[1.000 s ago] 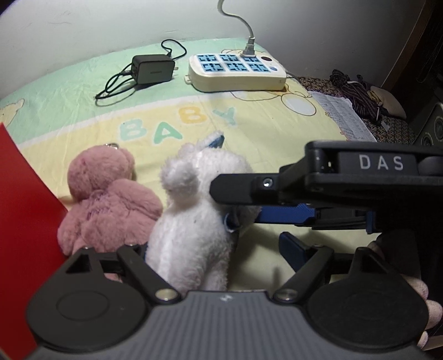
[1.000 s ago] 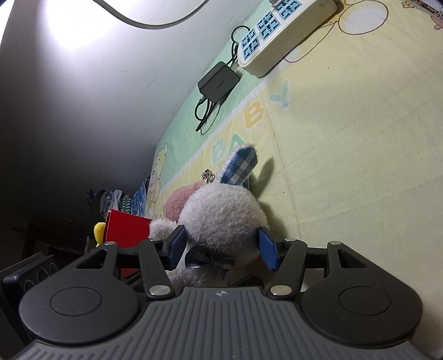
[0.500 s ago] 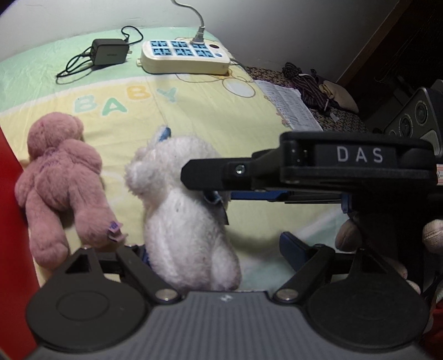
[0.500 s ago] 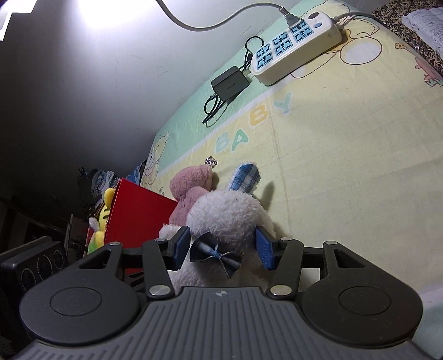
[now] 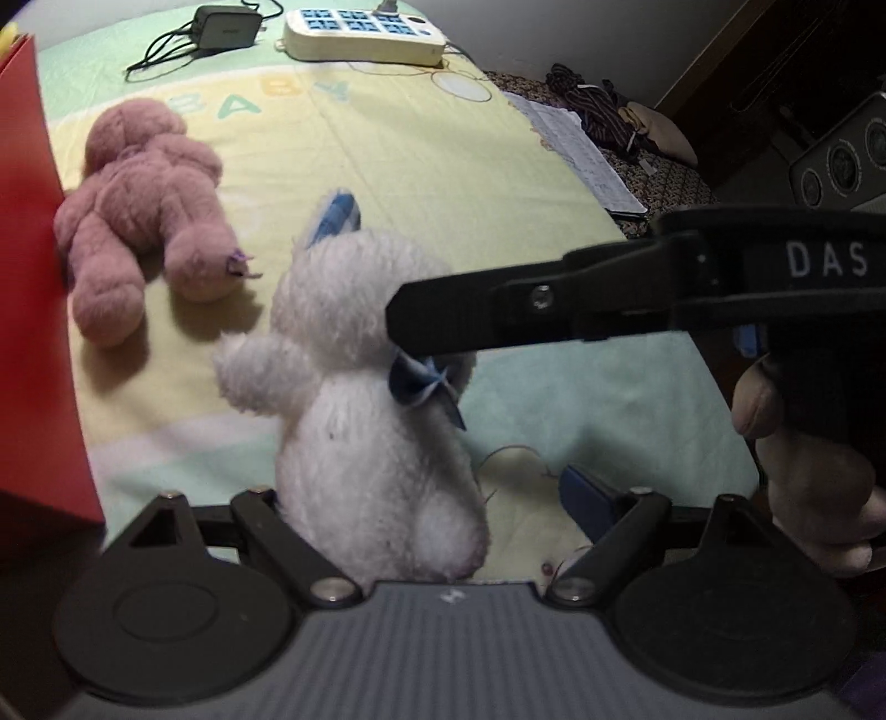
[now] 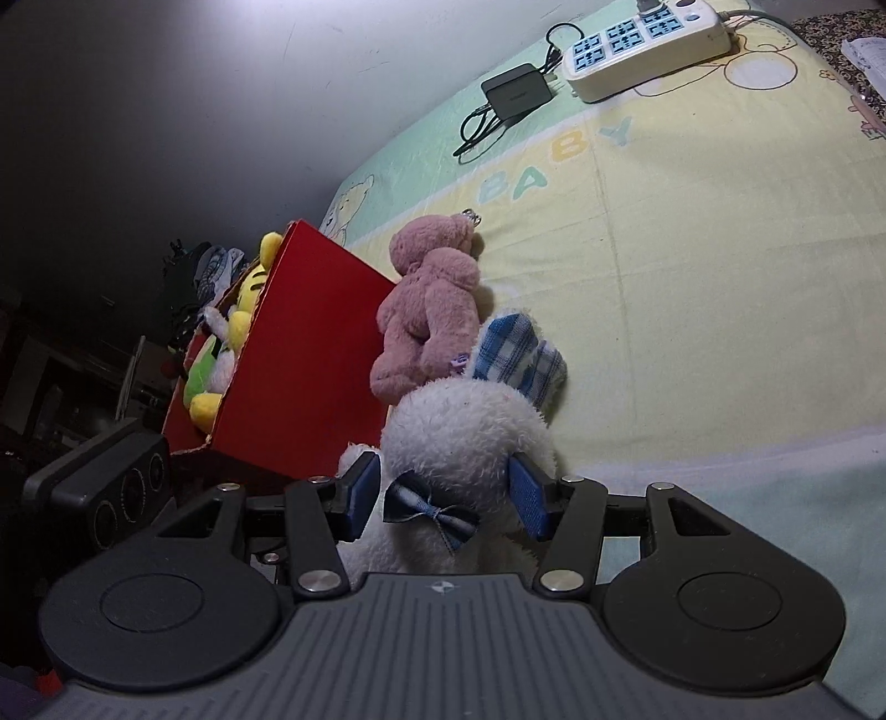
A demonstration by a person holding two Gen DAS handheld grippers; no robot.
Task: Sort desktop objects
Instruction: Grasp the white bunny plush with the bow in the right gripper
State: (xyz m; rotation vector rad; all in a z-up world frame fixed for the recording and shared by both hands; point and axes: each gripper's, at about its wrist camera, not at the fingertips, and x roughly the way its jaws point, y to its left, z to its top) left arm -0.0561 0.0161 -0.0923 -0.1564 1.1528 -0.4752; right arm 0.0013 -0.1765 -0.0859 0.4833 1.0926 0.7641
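White plush fills the centre of both views: a rabbit (image 6: 465, 437) with a checked blue ear and a dark blue bow at its neck, pinched at the head by the right claw (image 6: 446, 495), whose blue pads (image 6: 529, 501) press into the fur on either side. In the left wrist view the rabbit (image 5: 365, 387) stands upright at mid-frame, and the right claw (image 5: 404, 327) reaches in from the right edge, a hand (image 5: 808, 471) gripping its handle at lower right.

The left claw (image 5: 426, 504) is spread wide; its right pad (image 5: 587, 495) shows clear of the toy, while the left pad is hidden behind the rabbit's body, which sits between the fingers without being squeezed.

A pink bear (image 5: 149, 210) lies on its front at the upper left of the left wrist view, its side touching a red box (image 5: 33, 332) along the left edge. In the right wrist view the bear (image 6: 432, 299) lies just above the rabbit's ear, against the box (image 6: 299, 354), which holds yellow and green plush toys (image 6: 227, 354).

All rest on a yellow-green sheet (image 6: 692, 277) printed "BABY". At the top of both views sit a power strip (image 5: 362, 33) and, beside it, a black charger (image 5: 221, 25) with its cable. A speaker (image 6: 105, 487) shows at the lower left of the right wrist view.
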